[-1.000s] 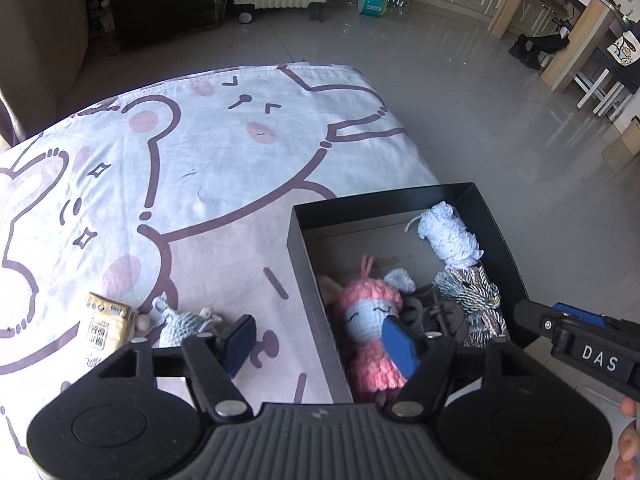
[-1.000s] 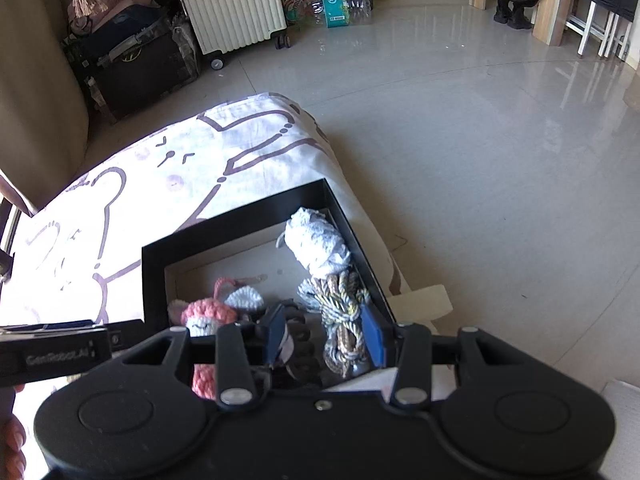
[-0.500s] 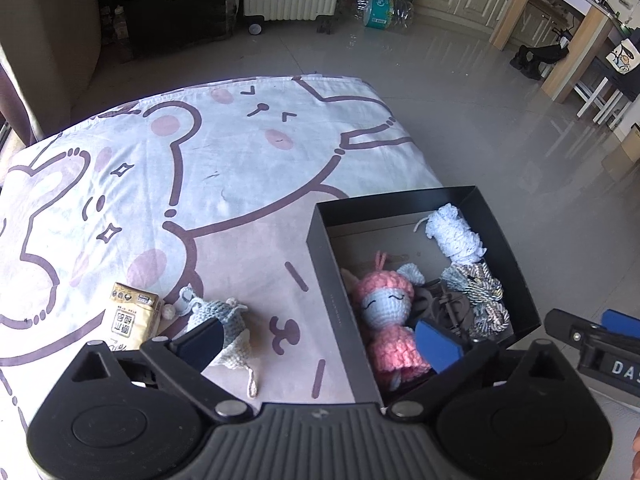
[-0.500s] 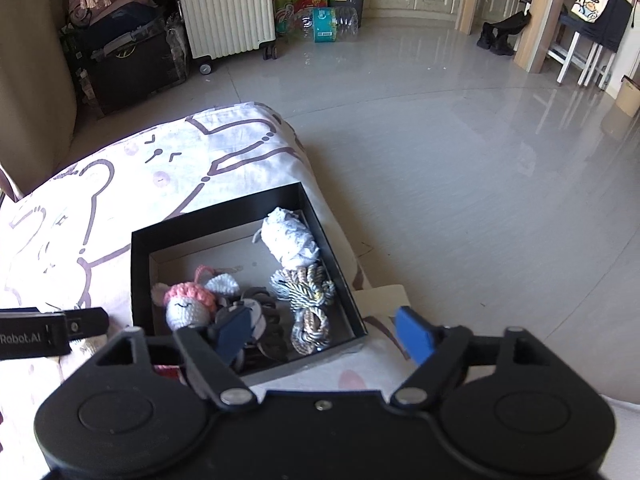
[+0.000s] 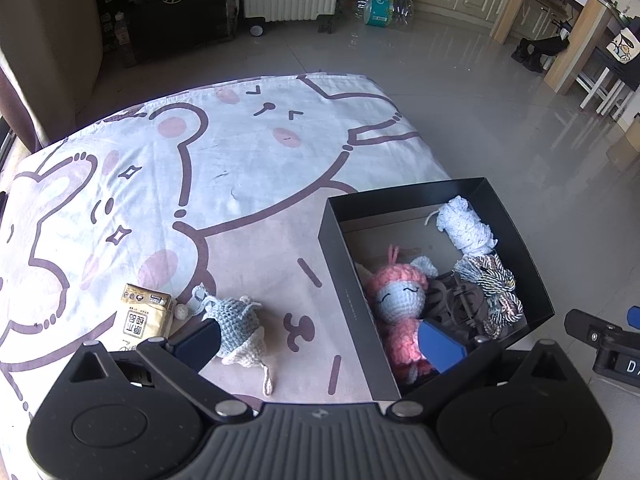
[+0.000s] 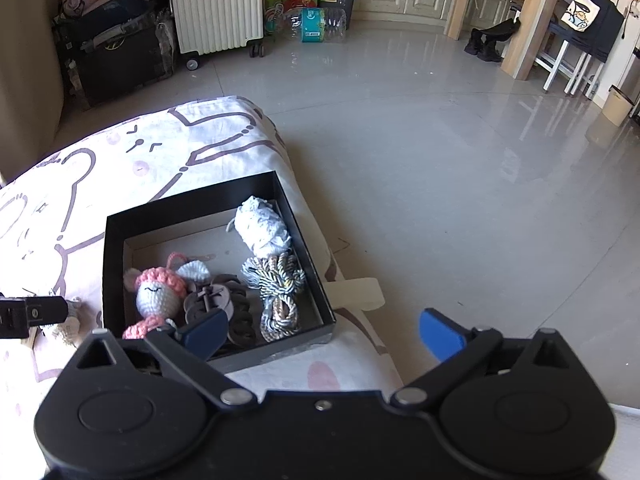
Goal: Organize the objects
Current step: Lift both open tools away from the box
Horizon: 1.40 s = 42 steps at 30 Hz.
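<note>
Blue-padded left claw (image 5: 320, 346) and right claw (image 6: 322, 330) both gape wide, jaws just opened, nothing between them. Beyond, on the bed's cartoon sheet (image 5: 248, 168), a grey crochet toy (image 5: 234, 318) lies beside the black box (image 6: 120, 224), which holds a pink doll (image 6: 158, 294) and rope (image 6: 280, 292).

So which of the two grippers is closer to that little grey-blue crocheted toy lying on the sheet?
The left. The left gripper hangs right over the grey-blue crocheted toy, one fingertip beside it. The right gripper is on the far side of the black box, near the bed's edge.
</note>
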Motion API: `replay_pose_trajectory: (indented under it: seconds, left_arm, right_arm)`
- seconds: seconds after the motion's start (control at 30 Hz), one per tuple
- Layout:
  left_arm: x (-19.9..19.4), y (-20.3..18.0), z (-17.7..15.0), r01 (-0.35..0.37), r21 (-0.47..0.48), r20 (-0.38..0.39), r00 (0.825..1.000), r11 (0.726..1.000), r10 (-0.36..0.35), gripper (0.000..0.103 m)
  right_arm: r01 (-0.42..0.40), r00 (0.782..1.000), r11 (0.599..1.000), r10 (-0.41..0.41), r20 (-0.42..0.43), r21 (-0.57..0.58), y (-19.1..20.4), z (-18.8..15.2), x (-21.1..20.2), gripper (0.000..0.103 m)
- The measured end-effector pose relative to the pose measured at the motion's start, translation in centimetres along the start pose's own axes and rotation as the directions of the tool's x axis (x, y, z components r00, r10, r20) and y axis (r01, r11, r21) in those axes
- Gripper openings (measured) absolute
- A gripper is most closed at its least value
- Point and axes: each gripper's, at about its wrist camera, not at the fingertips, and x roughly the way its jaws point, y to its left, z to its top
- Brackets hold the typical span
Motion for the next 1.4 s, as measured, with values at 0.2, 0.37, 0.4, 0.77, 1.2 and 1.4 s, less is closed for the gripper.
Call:
replay_pose_trajectory:
  seconds: [0.2, 0.37, 0.4, 0.77, 1.2, 1.4]
  left_arm:
    - [0.4, -0.7, -0.1, 0.012, 0.018, -0.007, 1.0, 1.0, -0.012, 0.103]
    - [0.6, -0.7, -0.1, 0.018, 0.01, -0.006, 1.0, 1.0, -0.018, 0.103]
    - [0.6, -0.7, 0.0, 0.019, 0.01, -0.007, 1.0, 1.0, -0.019, 0.103]
    - [0.8, -0.5, 0.0, 0.006, 0.011, 0.015, 1.0, 1.0, -0.007, 0.103]
    - [0.3, 0.4, 0.2, 0.013, 0.008, 0.041, 0.999, 1.0, -0.013, 0.103]
    - [-0.4, 2.2, 0.4, 0.007, -0.02, 0.059, 0.998, 1.0, -0.005, 0.103]
  right_arm:
    - [-0.005, 1.0, 1.0, 0.005, 0.005, 0.008, -0.3, -0.2, 0.0, 0.103]
    - [0.0, 1.0, 1.0, 0.0, 0.017, 0.007, -0.6, -0.3, 0.0, 0.103]
    - [0.0, 1.0, 1.0, 0.0, 0.019, 0.012, -0.7, -0.3, 0.0, 0.103]
    - [-0.019, 1.0, 1.0, 0.019, 0.017, 0.015, -1.0, -0.3, 0.1, 0.103]
    - [-0.026, 0.999, 0.999, 0.025, 0.021, 0.046, -0.9, -0.5, 0.0, 0.103]
    - [-0.04, 0.999, 0.998, 0.039, 0.028, 0.045, 0.0, -0.3, -0.3, 0.103]
